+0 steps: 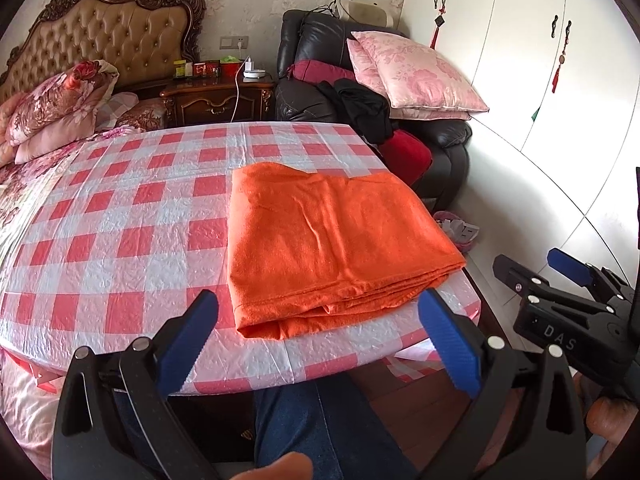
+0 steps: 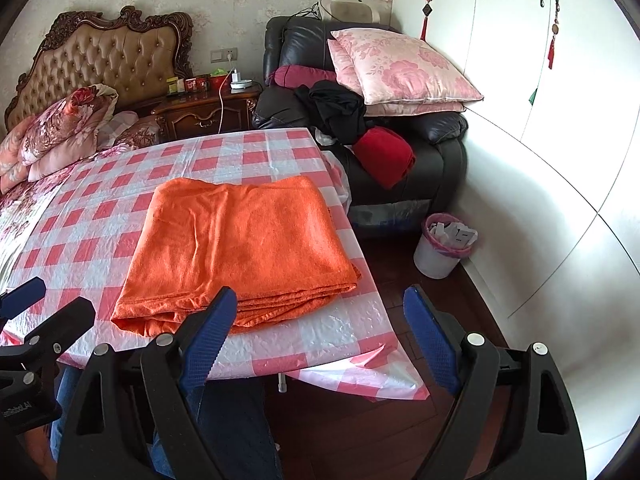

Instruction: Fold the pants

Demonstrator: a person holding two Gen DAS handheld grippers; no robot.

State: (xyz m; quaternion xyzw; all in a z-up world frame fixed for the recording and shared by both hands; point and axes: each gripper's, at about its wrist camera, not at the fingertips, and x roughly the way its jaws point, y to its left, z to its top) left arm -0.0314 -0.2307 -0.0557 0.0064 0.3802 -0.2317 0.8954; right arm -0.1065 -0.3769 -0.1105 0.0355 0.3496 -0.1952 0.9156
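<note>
The orange pants [image 1: 332,248] lie folded into a flat, layered rectangle on the red-and-white checked table [image 1: 120,216], near its right front corner. My left gripper [image 1: 320,304] hangs open just before the table's front edge, its blue fingers [image 1: 188,336] wide apart with nothing between them. In the right wrist view the folded pants [image 2: 236,248] lie ahead and to the left. My right gripper [image 2: 320,300] is open too, back from the stack over the table's right front corner, holding nothing. Each gripper shows at the edge of the other's view.
A bed with floral bedding [image 1: 48,108] borders the table's left side. A black leather armchair [image 2: 400,152] piled with pink pillows and dark and red clothes stands behind the table's right end. A white bin [image 2: 440,248] sits on the wooden floor by white wardrobes. A person's jeans-clad legs [image 1: 320,432] are below.
</note>
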